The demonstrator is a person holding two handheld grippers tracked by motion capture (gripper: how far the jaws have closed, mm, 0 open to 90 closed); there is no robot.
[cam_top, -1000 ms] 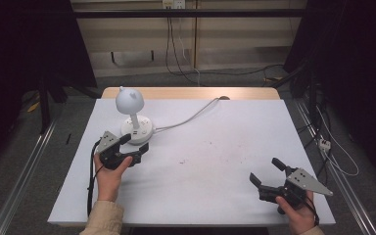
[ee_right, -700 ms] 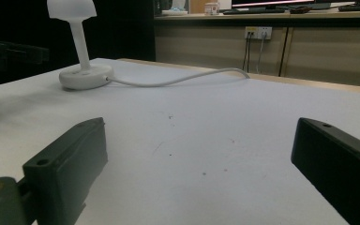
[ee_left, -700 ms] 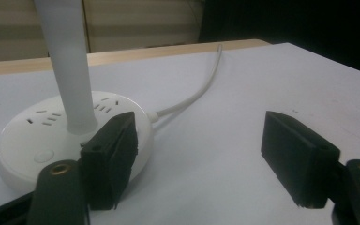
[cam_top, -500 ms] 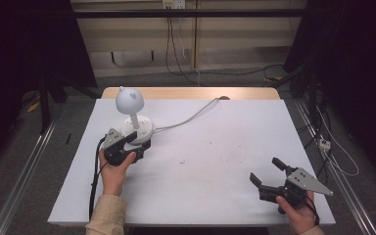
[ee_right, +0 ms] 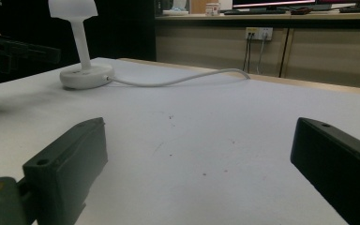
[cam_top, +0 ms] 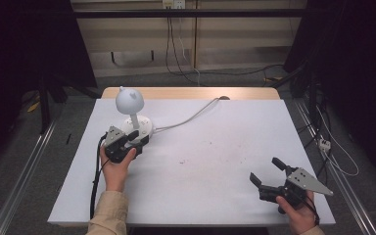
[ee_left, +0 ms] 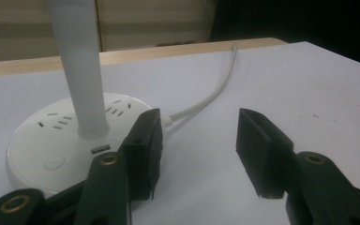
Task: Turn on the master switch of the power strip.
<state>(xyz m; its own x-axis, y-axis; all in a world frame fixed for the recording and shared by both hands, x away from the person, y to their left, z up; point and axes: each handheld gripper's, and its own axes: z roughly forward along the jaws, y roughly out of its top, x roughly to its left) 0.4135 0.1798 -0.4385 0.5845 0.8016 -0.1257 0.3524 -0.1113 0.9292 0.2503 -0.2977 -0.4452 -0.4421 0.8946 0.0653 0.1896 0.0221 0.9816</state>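
Up close, lamp base (ee_left: 51, 140) bears sockets.

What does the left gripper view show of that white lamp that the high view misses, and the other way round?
The left gripper view alone shows the socket slots, a USB port and a round button on the lamp base. The high view alone shows the lamp's round head, the right gripper and both hands. Both show the lamp stem, its cord, the white table and the open left gripper.
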